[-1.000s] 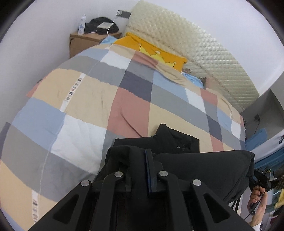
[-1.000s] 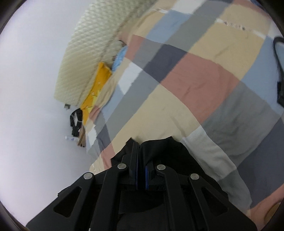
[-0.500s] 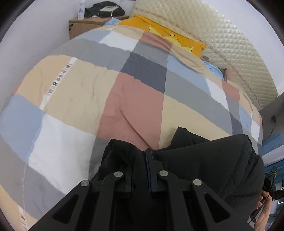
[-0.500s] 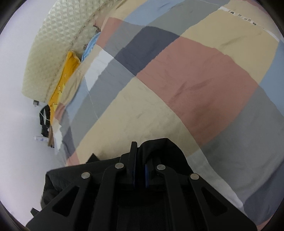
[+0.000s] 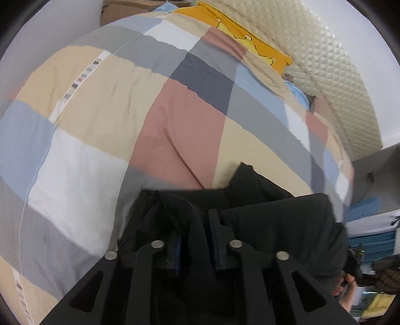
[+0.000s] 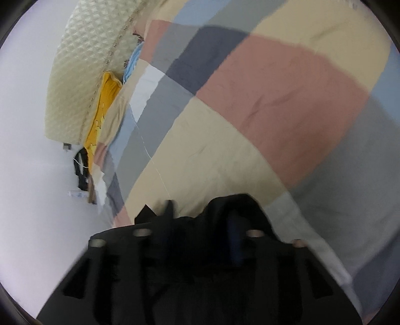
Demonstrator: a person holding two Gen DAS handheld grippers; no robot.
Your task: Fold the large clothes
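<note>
A black garment lies bunched on the checked quilt at the bottom of the left wrist view. My left gripper points steeply down over it. Its jaws are opening, with a fold of the black cloth loose in the narrow gap. In the blurred right wrist view the same black garment covers my right gripper. Those jaws are opening too and stand well apart, with cloth draped between and over the fingers. The quilt is close below.
A cream quilted headboard runs along the far side of the bed, with a yellow pillow and a blue one against it. A cardboard box stands beside the bed. A person's hand shows at the lower right.
Both grippers have sunk toward the quilt with the black garment. Their jaws, shut on the cloth before, have parted, the right one much wider than the left.
</note>
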